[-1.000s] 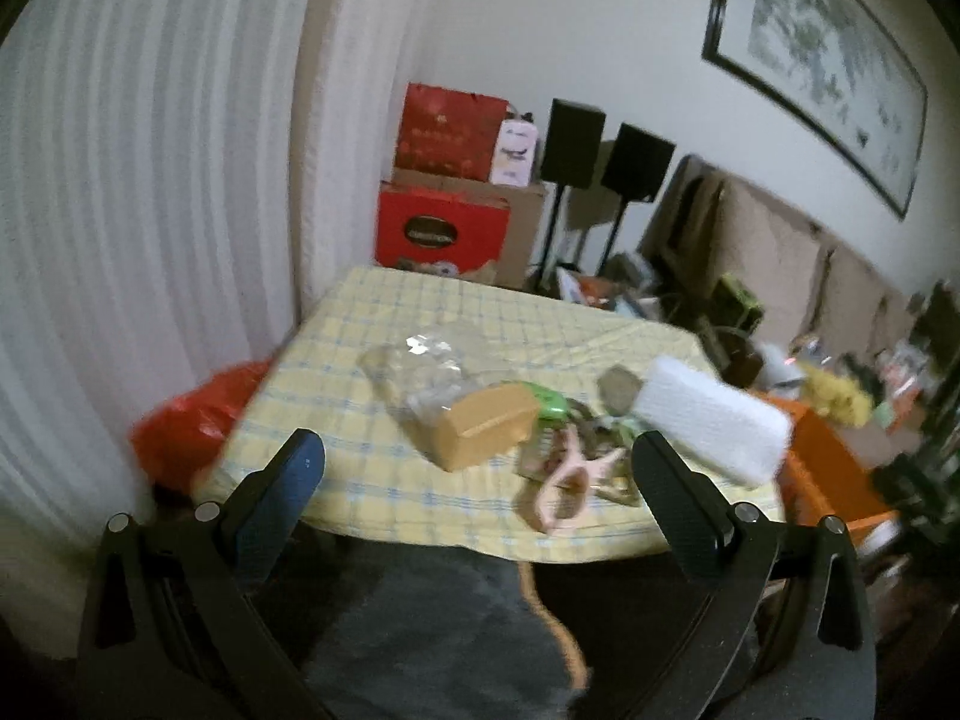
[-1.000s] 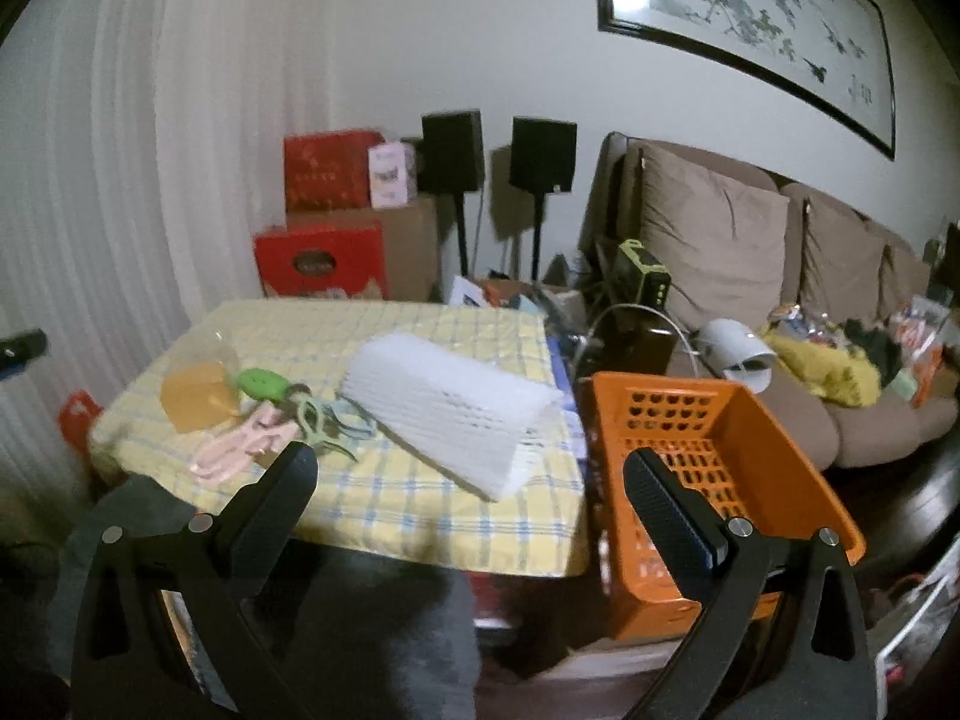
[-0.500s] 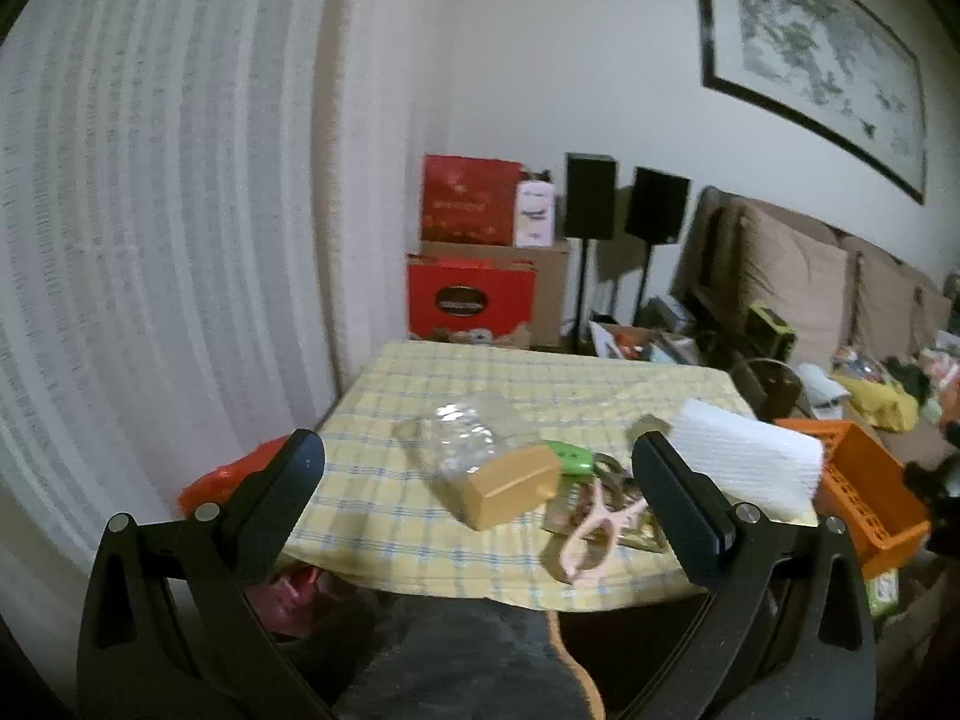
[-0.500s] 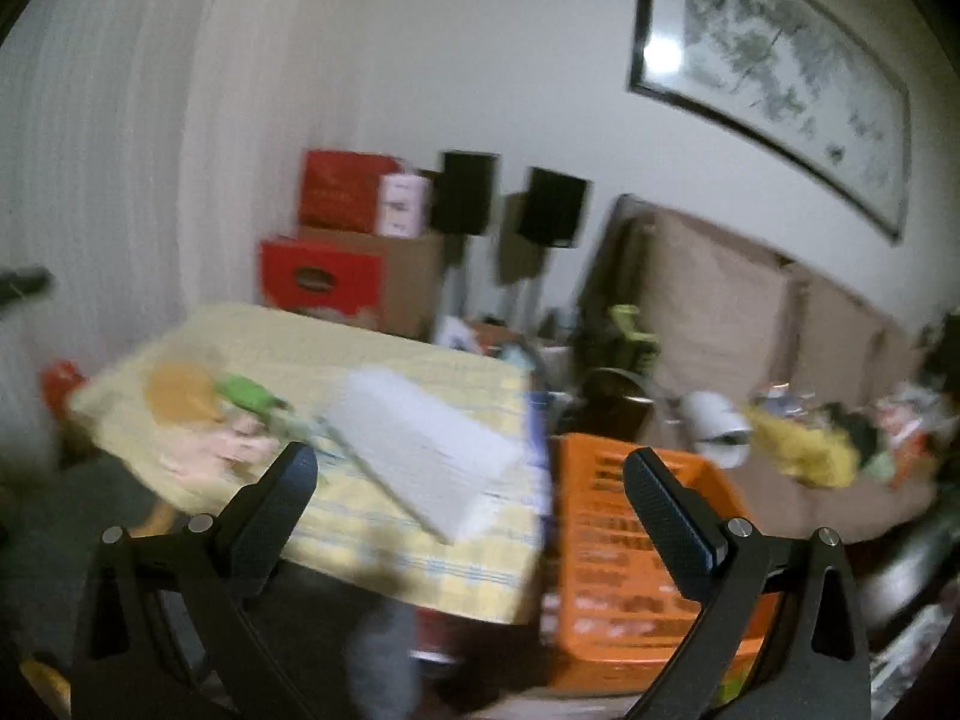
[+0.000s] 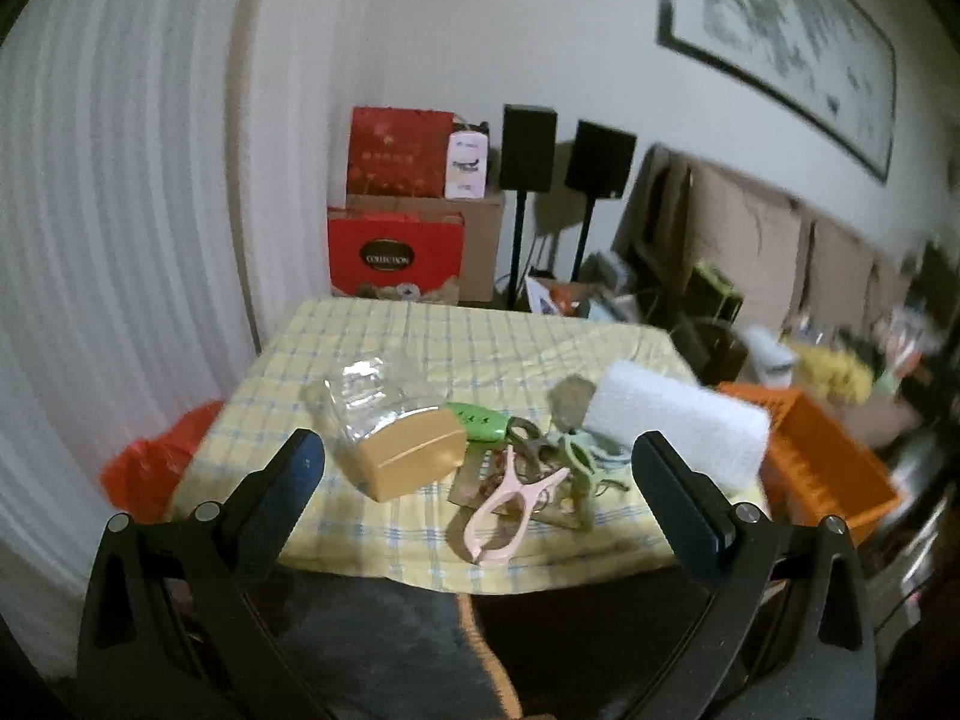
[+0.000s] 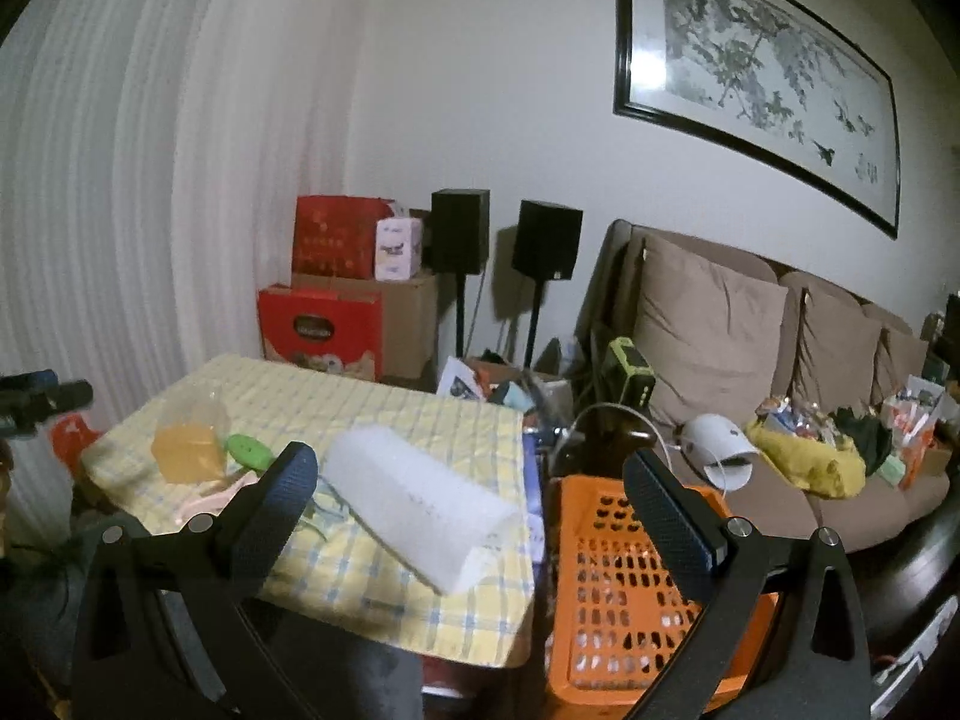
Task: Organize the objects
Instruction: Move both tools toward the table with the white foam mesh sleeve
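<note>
We see the left gripper [image 5: 480, 468] at the bottom of its view with its fingers spread wide and nothing between them, held short of the table [image 5: 420, 336]. The table, covered in a yellow checked cloth, fills the middle of that frame. On it, near the front edge, lies a clear jar [image 5: 384, 414] on its side with a tan lid [image 5: 414, 459] facing us. Just right of the lid sit a green handle [image 5: 477, 420], a pair of pink tongs [image 5: 510, 507] and a tangle of pale green scissors [image 5: 579, 462]. Further right lies a white foam roll [image 5: 678, 426], reaching to the table's right edge.

In the right wrist view, the right gripper [image 6: 468, 486] is also wide open and empty, low in the frame. The foam roll [image 6: 420, 510] lies at centre, and an orange basket [image 6: 630, 594] stands just beside the table's right edge, at lower right. The jar [image 6: 186, 438] shows at middle left. Behind, red boxes [image 6: 324, 312], two black speakers [image 6: 504, 234] and a brown sofa [image 6: 750, 348] line the wall under a framed picture [image 6: 750, 66].
</note>
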Demonstrator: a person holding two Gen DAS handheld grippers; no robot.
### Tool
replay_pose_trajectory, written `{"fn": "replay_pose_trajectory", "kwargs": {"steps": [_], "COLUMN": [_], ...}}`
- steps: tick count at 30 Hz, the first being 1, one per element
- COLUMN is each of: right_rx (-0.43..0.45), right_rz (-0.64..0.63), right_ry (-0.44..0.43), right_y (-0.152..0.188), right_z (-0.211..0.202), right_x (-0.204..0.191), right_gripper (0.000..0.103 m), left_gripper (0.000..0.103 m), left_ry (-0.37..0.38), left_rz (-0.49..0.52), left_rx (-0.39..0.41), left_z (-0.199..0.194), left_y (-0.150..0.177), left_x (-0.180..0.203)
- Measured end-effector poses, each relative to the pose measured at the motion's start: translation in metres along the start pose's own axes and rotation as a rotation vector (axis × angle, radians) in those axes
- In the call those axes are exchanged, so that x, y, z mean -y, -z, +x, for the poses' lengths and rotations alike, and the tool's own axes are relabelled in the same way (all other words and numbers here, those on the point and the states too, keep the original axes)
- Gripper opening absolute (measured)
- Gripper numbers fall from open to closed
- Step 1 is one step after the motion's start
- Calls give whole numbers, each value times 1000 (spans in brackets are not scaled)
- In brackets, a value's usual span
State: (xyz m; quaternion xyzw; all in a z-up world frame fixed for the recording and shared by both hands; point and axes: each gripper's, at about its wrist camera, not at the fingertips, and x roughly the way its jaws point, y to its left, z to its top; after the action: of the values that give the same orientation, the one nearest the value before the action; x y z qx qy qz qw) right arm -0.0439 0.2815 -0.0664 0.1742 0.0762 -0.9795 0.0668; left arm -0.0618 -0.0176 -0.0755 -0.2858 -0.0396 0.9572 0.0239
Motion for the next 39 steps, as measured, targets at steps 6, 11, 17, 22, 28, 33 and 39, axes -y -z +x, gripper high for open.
{"fn": "replay_pose_trajectory", "kwargs": {"steps": [6, 11, 17, 22, 28, 33, 39], "right_rx": [19, 3, -81, -62, -52, -93, -215], "right_rz": [40, 62, 133, 142, 136, 135, 173], "right_ry": [0, -46, -95, -63, -53, -28, 74], "right_y": [-9, -5, 4, 1, 5, 13, 21], "right_z": [-1, 21, 43, 39, 42, 60, 86], "right_x": [18, 29, 44, 53, 60, 56, 53], "right_gripper": [102, 102, 102, 102, 103, 103, 103], "left_gripper": [103, 103, 103, 103, 103, 103, 103], "left_ry": [50, 107, 111, 78, 86, 136, 110], "left_rz": [-2, 42, 99, 151, 107, 69, -2], "left_rx": [71, 97, 83, 14, 30, 14, -53], "left_z": [-15, -21, -13, 8, 19, 28, 56], "left_y": [-9, -14, -5, -8, -19, -22, -23], "left_x": [20, 38, 63, 78, 78, 78, 67]}}
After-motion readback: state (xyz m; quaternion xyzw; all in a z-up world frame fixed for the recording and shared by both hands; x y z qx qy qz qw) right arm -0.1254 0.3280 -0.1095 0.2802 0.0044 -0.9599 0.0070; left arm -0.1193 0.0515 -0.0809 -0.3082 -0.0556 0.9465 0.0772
